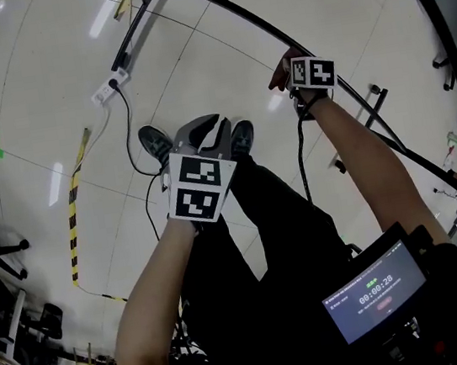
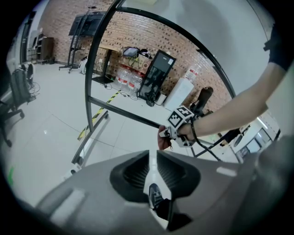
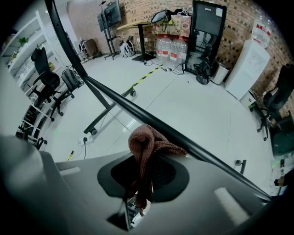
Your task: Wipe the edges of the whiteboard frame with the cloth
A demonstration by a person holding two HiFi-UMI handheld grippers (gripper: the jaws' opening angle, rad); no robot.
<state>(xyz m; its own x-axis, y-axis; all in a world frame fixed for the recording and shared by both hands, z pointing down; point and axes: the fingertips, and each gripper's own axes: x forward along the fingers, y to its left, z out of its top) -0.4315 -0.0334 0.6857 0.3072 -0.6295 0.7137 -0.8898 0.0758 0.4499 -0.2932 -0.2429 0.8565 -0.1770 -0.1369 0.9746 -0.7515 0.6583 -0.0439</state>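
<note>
My right gripper [image 3: 149, 159] pinches the reddish-brown knitted cloth [image 3: 144, 142] — its bunched top lies against the black bar of the whiteboard frame [image 3: 115, 103]. My left gripper [image 2: 152, 158] holds nothing — jaws a sliver apart, clear of the frame.

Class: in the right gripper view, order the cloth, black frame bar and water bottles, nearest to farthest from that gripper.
1. cloth: pinched between the jaws, centre.
2. black frame bar: just behind the cloth, running diagonally.
3. water bottles: far back, top of the view.
</note>
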